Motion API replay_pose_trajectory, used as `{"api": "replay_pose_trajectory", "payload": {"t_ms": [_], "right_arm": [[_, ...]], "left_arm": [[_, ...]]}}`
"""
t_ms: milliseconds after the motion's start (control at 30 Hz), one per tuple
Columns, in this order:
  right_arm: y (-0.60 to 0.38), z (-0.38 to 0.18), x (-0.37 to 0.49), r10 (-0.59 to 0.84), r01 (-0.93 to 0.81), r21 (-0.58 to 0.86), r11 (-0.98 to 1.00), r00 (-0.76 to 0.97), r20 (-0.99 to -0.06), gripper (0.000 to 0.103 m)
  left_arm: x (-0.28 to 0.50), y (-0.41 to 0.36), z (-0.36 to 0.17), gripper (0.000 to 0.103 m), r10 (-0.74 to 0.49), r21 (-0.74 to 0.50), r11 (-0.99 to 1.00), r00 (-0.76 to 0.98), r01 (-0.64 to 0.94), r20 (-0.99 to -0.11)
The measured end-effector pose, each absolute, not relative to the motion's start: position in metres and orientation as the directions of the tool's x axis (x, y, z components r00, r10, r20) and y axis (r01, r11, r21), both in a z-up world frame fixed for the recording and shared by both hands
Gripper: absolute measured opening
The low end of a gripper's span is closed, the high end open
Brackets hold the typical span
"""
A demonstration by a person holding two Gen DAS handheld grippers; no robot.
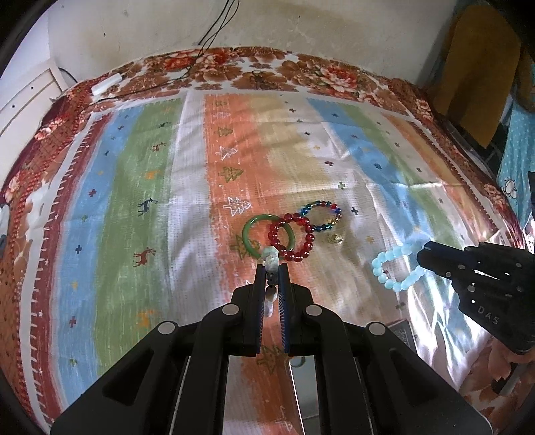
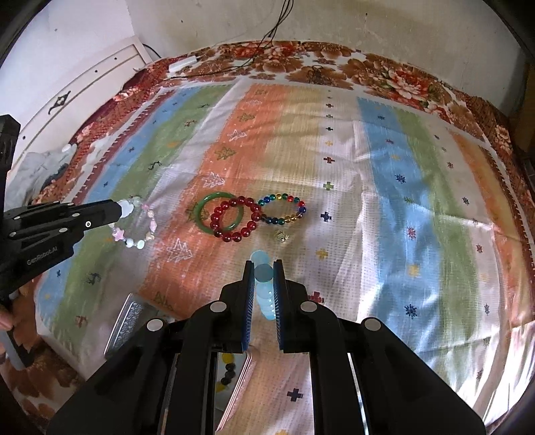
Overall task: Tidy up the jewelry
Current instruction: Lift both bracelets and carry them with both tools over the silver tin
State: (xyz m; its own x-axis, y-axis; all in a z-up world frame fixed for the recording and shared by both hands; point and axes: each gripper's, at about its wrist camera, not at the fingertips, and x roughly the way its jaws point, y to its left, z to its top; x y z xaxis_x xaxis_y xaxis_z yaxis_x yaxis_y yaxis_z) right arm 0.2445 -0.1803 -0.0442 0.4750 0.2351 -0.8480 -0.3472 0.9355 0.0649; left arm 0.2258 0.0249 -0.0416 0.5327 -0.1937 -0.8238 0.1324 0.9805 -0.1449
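Striped cloth [image 2: 384, 174] on bed. Left claw [image 1: 271, 267] grips pastel bracelet [image 2: 133, 224]; right claw [image 2: 262, 267] grips blue bracelet [image 1: 399, 264]. Both aloft; carry level to near tray [image 2: 123, 321], release low.

Two fisheye views, each mounted just behind a gripper's fingers and looking forward along them, tilted steeply down onto a striped cloth [image 1: 187, 187] over a floral bedspread [image 1: 334, 75].

Left wrist view: own left gripper [image 1: 271, 267] filling the bottom centre, close up; right gripper [image 1: 426, 251] entering from the right edge.

Right wrist view: own right gripper [image 2: 263, 264] at bottom centre; left gripper seen from the side at the left edge.

Shared by both: the green bangle [image 1: 249, 234], red bead bracelet [image 1: 306, 247] and multicoloured bead bracelet [image 1: 326, 205] mid-frame, near the fingertips; the far wall with dangling black cables [image 1: 214, 30] along the top; a white cabinet [image 2: 83, 87] at upper left.
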Motion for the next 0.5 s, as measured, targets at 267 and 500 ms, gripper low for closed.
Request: {"api": "replay_pose_trajectory", "payload": {"t_ms": [267, 500], "right_arm": [[-0.181, -0.031, 0.227, 0.249, -0.358, 0.059, 0.932, 0.513, -0.822, 0.012], [-0.188, -0.019, 0.21, 0.25, -0.336, 0.063, 0.94, 0.55, -0.797, 0.012]], "left_arm": [[0.202, 0.012, -0.027, 0.007, -0.206, -0.131, 0.977, 0.561, 0.171, -0.802], [0.177, 0.004, -0.014, 0.007, -0.237, -0.141, 0.969, 0.586, 0.205, -0.775]]}}
